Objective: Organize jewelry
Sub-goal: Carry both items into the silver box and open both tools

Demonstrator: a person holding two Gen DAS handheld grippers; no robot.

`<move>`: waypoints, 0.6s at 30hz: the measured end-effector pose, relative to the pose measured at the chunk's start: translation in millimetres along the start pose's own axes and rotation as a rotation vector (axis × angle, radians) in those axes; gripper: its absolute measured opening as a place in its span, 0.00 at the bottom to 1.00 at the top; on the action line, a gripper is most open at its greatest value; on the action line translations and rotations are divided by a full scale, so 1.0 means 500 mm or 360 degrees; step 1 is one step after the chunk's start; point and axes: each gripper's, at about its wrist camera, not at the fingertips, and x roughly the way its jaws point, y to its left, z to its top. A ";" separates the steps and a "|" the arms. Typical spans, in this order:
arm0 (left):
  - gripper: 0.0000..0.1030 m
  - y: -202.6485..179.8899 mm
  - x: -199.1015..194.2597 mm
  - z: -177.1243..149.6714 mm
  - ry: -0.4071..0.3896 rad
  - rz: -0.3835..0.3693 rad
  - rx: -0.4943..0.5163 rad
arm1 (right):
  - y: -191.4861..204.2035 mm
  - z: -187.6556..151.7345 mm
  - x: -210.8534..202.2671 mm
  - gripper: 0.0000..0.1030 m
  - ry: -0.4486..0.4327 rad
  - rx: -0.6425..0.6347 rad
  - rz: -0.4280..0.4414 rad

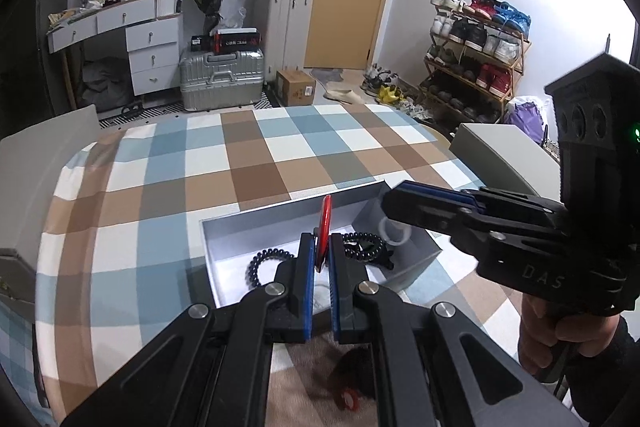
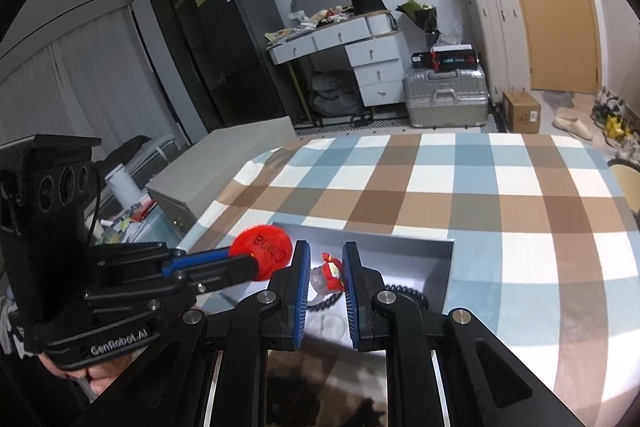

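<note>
A shallow grey box (image 1: 224, 227) lies on the checked tablecloth, also in the right wrist view (image 2: 440, 259). My left gripper (image 1: 321, 247) is shut on a flat red round badge (image 1: 324, 227), held on edge above the box; its face with lettering shows in the right wrist view (image 2: 262, 251). Black coiled bands (image 1: 362, 245) lie in the box. My right gripper (image 2: 326, 267) is shut on a clear ring with a red charm (image 2: 330, 271); the clear ring (image 1: 394, 230) hangs below its fingers (image 1: 424, 203) over the box's right end.
The checked table (image 1: 256, 155) has a grey panel (image 1: 36, 183) at its left and a grey box (image 1: 504, 155) at its right. A small red object (image 1: 348, 397) lies on the cloth under my left gripper. Suitcases, a dresser and a shoe rack stand beyond.
</note>
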 end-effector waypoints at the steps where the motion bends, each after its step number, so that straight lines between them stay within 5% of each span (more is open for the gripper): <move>1: 0.02 -0.002 0.005 0.002 0.0005 0.0001 0.0007 | -0.005 0.002 0.008 0.15 0.0008 0.0009 -0.0002; 15: 0.03 0.017 0.066 0.009 0.0144 -0.0113 -0.0035 | -0.037 0.008 0.093 0.19 0.0129 -0.0033 -0.0048; 18: 0.19 0.014 0.059 0.008 0.0136 -0.0067 -0.0017 | -0.046 0.007 0.085 0.29 0.0113 -0.0003 -0.0076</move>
